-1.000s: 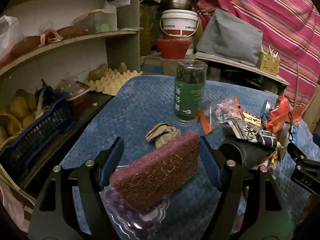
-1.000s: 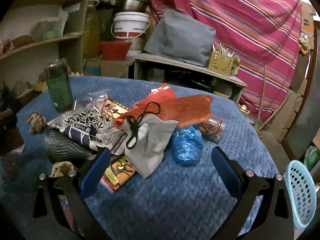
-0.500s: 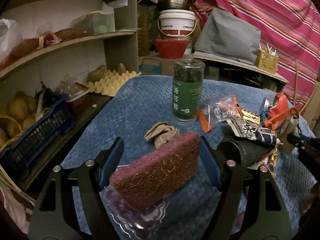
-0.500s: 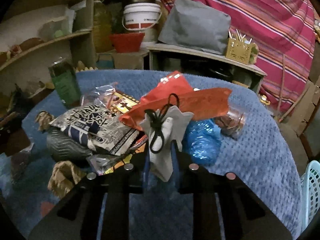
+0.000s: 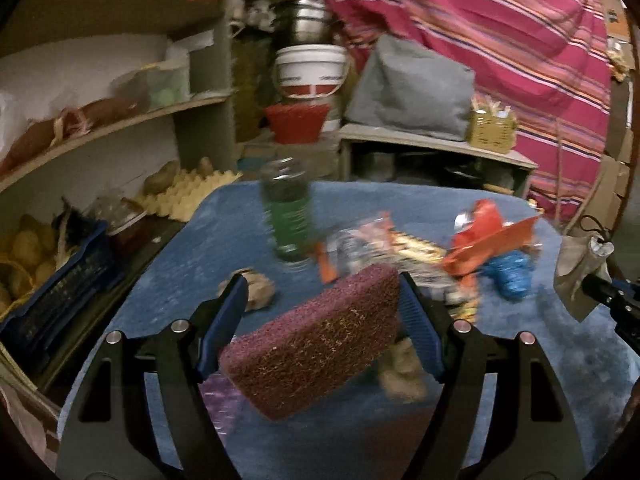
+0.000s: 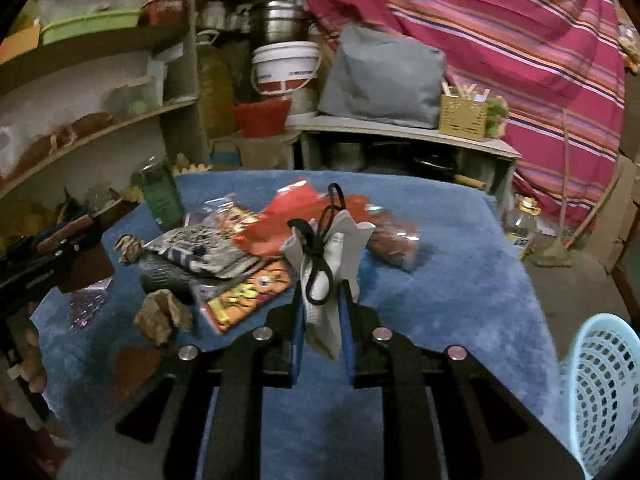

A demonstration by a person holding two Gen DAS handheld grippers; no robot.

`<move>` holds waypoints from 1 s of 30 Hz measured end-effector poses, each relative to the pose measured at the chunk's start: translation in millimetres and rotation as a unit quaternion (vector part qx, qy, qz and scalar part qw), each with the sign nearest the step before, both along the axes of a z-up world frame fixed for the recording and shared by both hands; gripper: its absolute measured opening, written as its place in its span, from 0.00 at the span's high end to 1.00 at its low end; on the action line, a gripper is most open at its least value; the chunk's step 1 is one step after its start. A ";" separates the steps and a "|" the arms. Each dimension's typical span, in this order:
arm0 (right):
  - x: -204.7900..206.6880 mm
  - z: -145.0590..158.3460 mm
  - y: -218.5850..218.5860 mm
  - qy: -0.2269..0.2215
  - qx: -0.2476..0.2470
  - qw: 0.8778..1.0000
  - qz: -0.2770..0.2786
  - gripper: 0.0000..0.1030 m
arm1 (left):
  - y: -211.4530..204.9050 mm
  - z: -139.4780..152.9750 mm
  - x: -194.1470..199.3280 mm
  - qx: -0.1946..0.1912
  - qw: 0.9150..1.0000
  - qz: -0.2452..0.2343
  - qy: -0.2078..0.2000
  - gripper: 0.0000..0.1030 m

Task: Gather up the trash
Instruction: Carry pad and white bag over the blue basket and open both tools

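My left gripper (image 5: 320, 300) is shut on a maroon scouring pad (image 5: 316, 344) and holds it above the blue table cover (image 5: 224, 240). My right gripper (image 6: 322, 292) is shut on a grey drawstring pouch (image 6: 328, 264) with a black cord, lifted off the table; the pouch also shows at the right edge of the left wrist view (image 5: 580, 272). A heap of wrappers (image 6: 240, 248), a red bag (image 6: 304, 216), a blue crumpled bag (image 5: 510, 272) and brown paper wads (image 6: 160, 314) lie on the table.
A green jar (image 5: 290, 220) stands at the table's back left. A pale blue perforated basket (image 6: 608, 392) sits on the floor at the right. Shelves with potatoes and an egg tray (image 5: 188, 192) run along the left. A plastic cup (image 6: 394, 244) lies behind the pouch.
My right gripper closed on the grey pouch and lifted it up and back from the heap. My left gripper rose with the scouring pad, away from the clear tray.
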State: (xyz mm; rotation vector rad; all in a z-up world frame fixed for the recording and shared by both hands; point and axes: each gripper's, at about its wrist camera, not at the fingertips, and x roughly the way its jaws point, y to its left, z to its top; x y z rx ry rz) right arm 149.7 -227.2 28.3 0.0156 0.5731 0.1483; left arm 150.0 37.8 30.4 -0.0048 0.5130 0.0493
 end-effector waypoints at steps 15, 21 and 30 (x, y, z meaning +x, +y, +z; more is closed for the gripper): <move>-62.6 20.6 -179.3 -0.011 -0.005 0.988 -0.151 0.84 | -180.0 9.2 -3.4 -0.015 0.992 -0.124 -0.005 0.29; -94.1 10.9 -254.5 0.000 0.003 0.980 -0.199 0.84 | -260.1 6.6 -9.8 -0.014 0.983 -0.185 -0.001 0.29; -127.0 -13.0 -320.9 0.019 0.020 0.972 -0.234 0.84 | -367.5 -16.7 -29.7 -0.001 0.966 -0.259 0.019 0.29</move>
